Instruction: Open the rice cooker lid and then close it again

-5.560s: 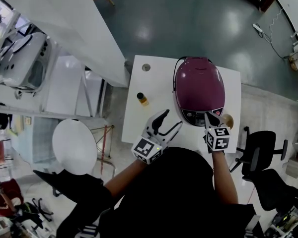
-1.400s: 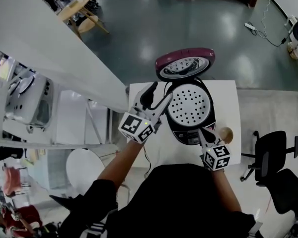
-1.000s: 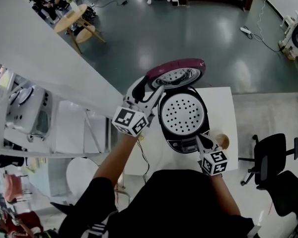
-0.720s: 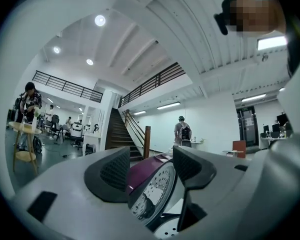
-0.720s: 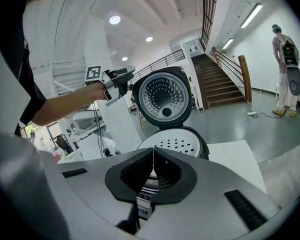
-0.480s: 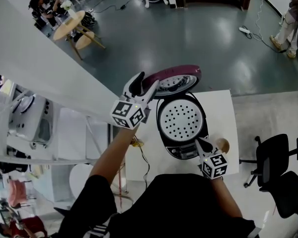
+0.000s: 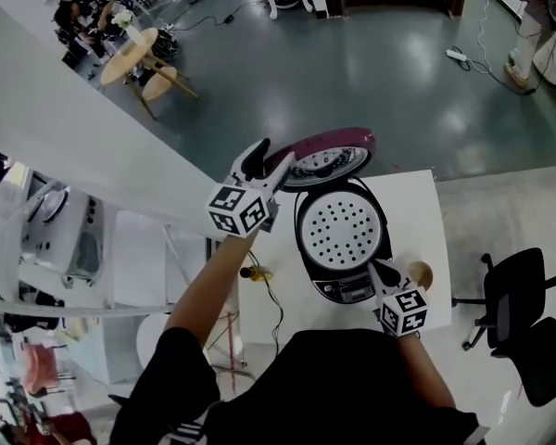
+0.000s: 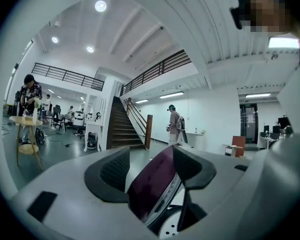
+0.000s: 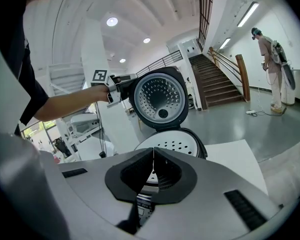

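The maroon rice cooker [image 7: 341,239] stands on the white table [image 7: 415,213] with its lid [image 7: 326,154] swung up at the back. Its perforated inner plate [image 7: 341,229] is bare. My left gripper [image 7: 273,157] is raised at the lid's left edge. In the left gripper view it [image 8: 152,173] is open, and the lid's maroon rim [image 8: 152,186] runs between the spread jaws. My right gripper [image 7: 378,269] is shut and empty at the cooker's front, by the control panel [image 7: 347,292]. In the right gripper view its tips [image 9: 153,153] meet below the raised lid [image 9: 159,100].
A round wooden piece [image 7: 419,273] lies right of the cooker, beside my right gripper. A small bottle [image 7: 250,273] and a thin cable sit at the table's left edge. A black chair [image 7: 514,295] stands to the right. A person [image 8: 175,125] stands far off by the stairs.
The lid, closed in the earliest frame, now stands open. My left gripper rose from the tabletop and moved back to the raised lid's left edge. The right gripper stayed at the front.
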`<state>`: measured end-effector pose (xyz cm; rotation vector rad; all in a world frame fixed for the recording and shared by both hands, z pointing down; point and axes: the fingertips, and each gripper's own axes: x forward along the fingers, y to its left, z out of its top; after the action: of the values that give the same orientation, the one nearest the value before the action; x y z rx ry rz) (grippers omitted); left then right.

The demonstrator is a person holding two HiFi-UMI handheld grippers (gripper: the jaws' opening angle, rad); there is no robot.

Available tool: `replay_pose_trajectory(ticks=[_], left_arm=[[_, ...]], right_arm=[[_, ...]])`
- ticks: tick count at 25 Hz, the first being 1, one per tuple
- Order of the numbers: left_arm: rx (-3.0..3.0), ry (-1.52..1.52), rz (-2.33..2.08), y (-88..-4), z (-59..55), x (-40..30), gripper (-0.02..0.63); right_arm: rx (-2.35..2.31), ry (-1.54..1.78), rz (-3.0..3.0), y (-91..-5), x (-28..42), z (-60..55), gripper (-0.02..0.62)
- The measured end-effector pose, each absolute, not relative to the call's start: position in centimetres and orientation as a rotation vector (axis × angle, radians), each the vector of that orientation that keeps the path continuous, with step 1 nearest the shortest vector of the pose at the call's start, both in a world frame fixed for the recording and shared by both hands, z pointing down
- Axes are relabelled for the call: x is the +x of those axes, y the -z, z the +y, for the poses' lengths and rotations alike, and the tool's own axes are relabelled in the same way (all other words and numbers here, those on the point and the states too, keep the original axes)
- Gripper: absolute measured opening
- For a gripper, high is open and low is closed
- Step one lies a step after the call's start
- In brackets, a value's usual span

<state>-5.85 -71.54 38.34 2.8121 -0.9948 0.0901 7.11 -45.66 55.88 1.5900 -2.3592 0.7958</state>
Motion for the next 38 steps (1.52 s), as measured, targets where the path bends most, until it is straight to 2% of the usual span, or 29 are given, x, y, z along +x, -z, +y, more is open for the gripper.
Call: replay_pose_trajectory(ticks=[19, 38], left_arm=[[2.907, -0.227, -0.793, -38.6, -69.2, -5.1, 0.222], [3.093, -0.526, -0.463, -40.0, -62.6, -3.7, 0.15]], right_arm=[[1.695, -0.747, -2.345, -54.8, 7.7, -44.7, 0.002], [1.757, -0.681, -2.355, -53.7, 5.5, -43.0, 0.0]])
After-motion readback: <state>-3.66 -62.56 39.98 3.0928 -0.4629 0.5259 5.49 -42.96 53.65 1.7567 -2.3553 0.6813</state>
